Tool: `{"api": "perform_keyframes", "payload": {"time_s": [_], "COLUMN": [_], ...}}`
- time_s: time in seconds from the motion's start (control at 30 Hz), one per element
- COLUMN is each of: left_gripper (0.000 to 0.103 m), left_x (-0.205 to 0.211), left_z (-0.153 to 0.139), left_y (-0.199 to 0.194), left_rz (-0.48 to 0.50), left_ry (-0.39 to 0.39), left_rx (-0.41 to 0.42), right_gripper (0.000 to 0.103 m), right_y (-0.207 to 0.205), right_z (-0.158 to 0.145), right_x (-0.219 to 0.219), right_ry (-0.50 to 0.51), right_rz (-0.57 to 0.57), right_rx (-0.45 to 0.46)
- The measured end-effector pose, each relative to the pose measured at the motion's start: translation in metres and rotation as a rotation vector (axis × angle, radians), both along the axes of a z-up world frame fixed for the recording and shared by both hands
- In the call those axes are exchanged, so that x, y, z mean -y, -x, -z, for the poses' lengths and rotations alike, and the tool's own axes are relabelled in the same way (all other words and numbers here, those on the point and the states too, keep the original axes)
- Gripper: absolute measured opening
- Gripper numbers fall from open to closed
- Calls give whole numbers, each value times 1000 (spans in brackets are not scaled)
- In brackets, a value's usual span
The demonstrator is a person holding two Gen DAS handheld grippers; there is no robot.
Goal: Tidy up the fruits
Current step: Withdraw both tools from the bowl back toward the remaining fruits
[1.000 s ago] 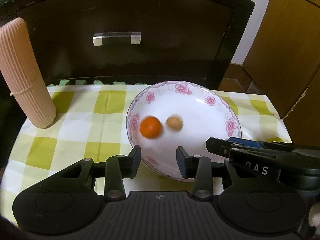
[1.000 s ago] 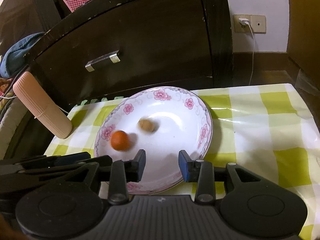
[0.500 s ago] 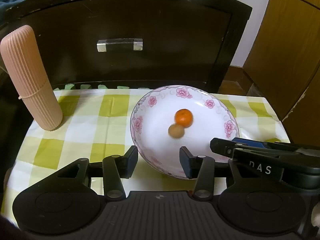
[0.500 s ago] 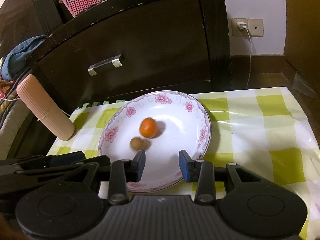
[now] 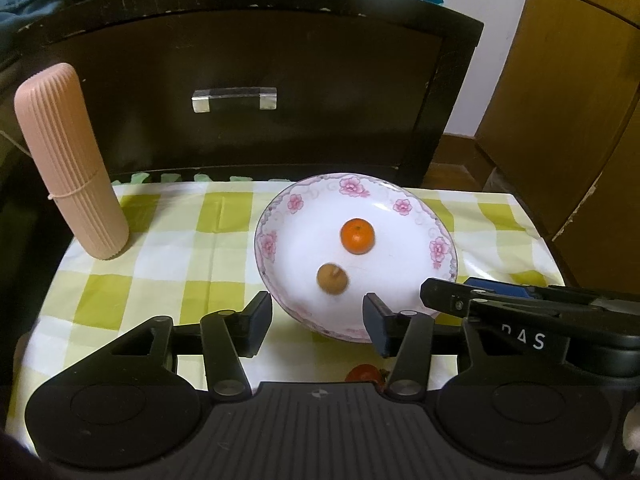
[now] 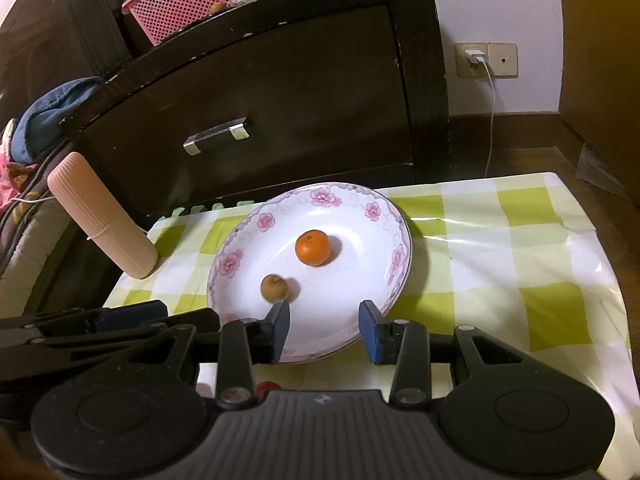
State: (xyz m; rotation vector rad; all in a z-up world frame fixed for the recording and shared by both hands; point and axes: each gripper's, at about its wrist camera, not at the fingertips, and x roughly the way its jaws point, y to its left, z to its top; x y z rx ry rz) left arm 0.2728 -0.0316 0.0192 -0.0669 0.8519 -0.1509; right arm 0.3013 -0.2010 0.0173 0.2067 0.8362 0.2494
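Observation:
A white plate with a pink flower rim [image 5: 352, 185] [image 6: 320, 196] rests on the green-checked tablecloth [image 5: 160, 248]. In it lie an orange [image 5: 357, 236] [image 6: 313, 247] and, nearer me, a small brown fruit [image 5: 332, 277] [image 6: 274, 288]. My left gripper [image 5: 318, 312] hovers at the plate's near rim, its jaws opening and its pads clear of the rim. Close beside it on the right, my right gripper [image 6: 324, 320] is also at the near rim, jaws opening and gripping nothing. A small red fruit [image 5: 365, 373] [image 6: 266, 389] lies on the cloth, half hidden under the grippers.
A pink ribbed cylinder [image 5: 68, 160] stands at the cloth's far left corner. A dark drawer cabinet [image 5: 240, 80] rises right behind the table, with a pink basket [image 6: 180, 0] on top. A wooden cupboard [image 5: 580, 120] stands to the right. A charger cable [image 6: 490, 112] hangs from a wall socket.
The orange rolled from the plate's left side to its far right part, and the brown fruit rolled nearer. Both grippers' jaws widened and both drew back and up a little.

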Motion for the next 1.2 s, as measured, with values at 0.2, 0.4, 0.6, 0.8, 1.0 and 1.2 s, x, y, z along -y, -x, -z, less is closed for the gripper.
{"api": "perform_keyframes", "payload": {"time_s": [0.2, 0.4, 0.6, 0.8, 1.0, 1.2], "left_gripper": [61, 61, 61, 61, 61, 60], "left_x": [-3, -2, 0, 1, 2, 1], "left_z": [-2, -3, -3, -1, -3, -2], "left_y": [5, 10, 23, 37, 52, 65], "left_rz": [-2, 6, 20, 31, 38, 43], "left_ry": [19, 10, 15, 28, 33, 36], "left_rx": [-9, -8, -14, -35, -45, -58], "right_gripper": [35, 35, 35, 35, 35, 35], "right_y": [6, 12, 22, 38, 54, 68], "right_z": [-2, -2, -2, -2, -3, -2], "right_x": [0, 0, 2, 3, 4, 3], "right_ry": [0, 3, 15, 27, 23, 25], "right_rz": [-3, 1, -2, -4, 7, 3], "right_rx": [1, -7, -20, -38, -55, -70]}}
